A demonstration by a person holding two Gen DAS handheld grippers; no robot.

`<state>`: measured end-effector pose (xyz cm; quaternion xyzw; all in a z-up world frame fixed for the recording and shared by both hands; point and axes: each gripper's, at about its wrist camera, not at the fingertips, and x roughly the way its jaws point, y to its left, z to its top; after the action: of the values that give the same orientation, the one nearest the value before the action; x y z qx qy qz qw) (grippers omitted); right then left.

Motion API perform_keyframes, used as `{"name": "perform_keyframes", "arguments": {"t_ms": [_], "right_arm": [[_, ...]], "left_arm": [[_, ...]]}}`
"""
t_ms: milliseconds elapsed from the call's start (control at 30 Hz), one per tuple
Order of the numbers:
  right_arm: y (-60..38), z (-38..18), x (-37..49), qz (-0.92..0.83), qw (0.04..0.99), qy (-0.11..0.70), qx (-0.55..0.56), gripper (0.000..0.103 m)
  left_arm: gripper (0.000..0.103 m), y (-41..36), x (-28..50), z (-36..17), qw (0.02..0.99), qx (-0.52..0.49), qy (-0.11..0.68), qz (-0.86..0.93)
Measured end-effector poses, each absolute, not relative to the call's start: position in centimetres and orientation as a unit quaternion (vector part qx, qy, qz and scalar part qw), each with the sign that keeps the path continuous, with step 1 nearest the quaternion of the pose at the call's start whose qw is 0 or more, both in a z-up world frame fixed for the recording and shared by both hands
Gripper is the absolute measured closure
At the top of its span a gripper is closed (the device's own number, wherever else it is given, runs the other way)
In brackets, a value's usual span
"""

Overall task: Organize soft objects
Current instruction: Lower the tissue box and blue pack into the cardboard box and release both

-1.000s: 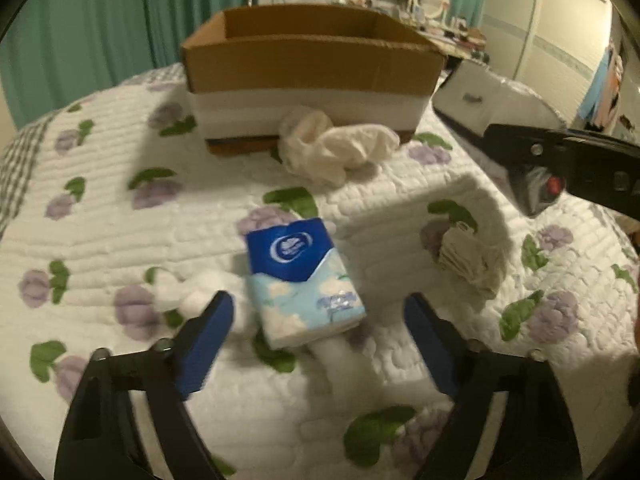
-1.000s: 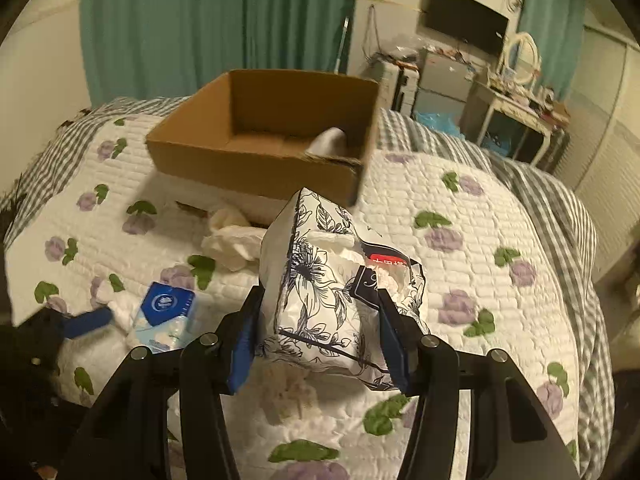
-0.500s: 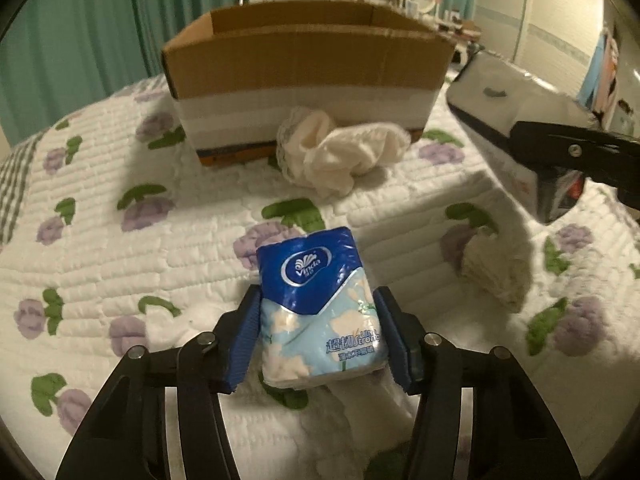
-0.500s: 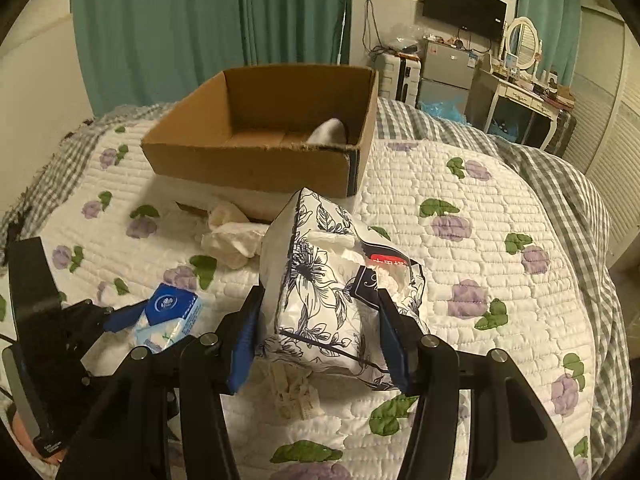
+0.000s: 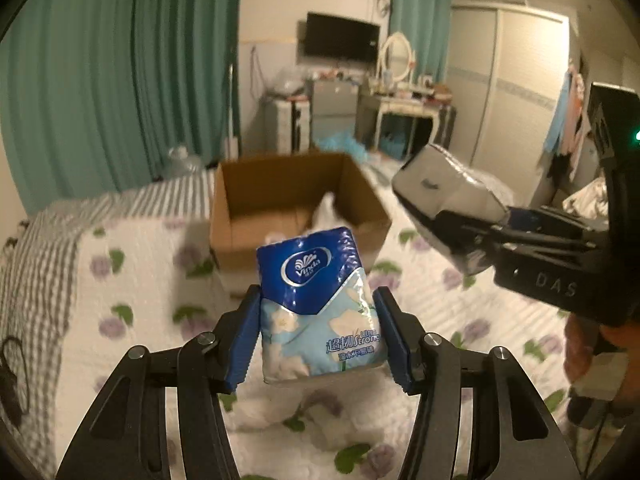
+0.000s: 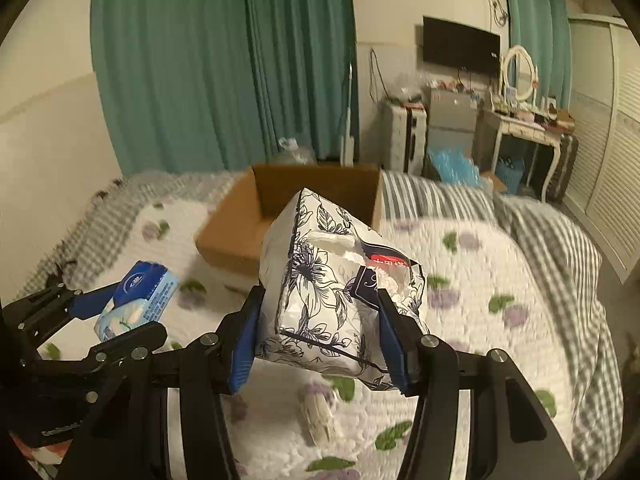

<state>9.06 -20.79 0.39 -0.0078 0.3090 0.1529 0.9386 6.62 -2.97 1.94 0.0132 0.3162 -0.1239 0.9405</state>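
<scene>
My left gripper (image 5: pixel 318 336) is shut on a blue Vinda tissue pack (image 5: pixel 316 304) and holds it up above the bed; the pack also shows in the right wrist view (image 6: pixel 138 300). My right gripper (image 6: pixel 318 344) is shut on a white floral tissue pack (image 6: pixel 336 292), held in the air; it shows at the right of the left wrist view (image 5: pixel 448 196). An open cardboard box (image 5: pixel 296 208) stands on the bed beyond both packs, with something white inside (image 5: pixel 326 210). In the right wrist view the box (image 6: pixel 248 224) is partly hidden by the floral pack.
The bed has a white quilt with purple flowers (image 5: pixel 140 280) and a grey checked blanket (image 6: pixel 560 240). A small beige cloth bundle (image 6: pixel 318 416) lies on the quilt below the right gripper. Green curtains, a dresser and a wardrobe stand beyond the bed.
My left gripper closed on the blue tissue pack and lifted it off the quilt. Both grippers have risen, so the views now look across the room toward the box.
</scene>
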Motion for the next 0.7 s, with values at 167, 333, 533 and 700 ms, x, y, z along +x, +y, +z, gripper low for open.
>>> {"name": "perform_keyframes", "arguments": {"t_ms": [167,333,533,700], "right_arm": [[-20.1,5.0,9.9,0.175,0.945,0.275,-0.006,0.050],[-18.8,8.3,13.0,0.194,0.950,0.243,-0.008,0.050],[-16.9,8.5,19.3,0.209,0.949,0.235,0.002,0.050],[-14.8,3.9,24.8,0.210,0.941,0.265,-0.001,0.050]], "left_arm": [[0.049,-2.9,8.7,5.1,0.951,0.025,0.283,-0.122],[0.048,-1.8,13.0,6.4,0.955,0.030,0.275,-0.103],[0.049,-1.4,19.7,4.3,0.952,0.041,0.291,-0.082],[0.049,-1.8,24.0,-0.1,0.943,0.055,0.318,-0.080]]}}
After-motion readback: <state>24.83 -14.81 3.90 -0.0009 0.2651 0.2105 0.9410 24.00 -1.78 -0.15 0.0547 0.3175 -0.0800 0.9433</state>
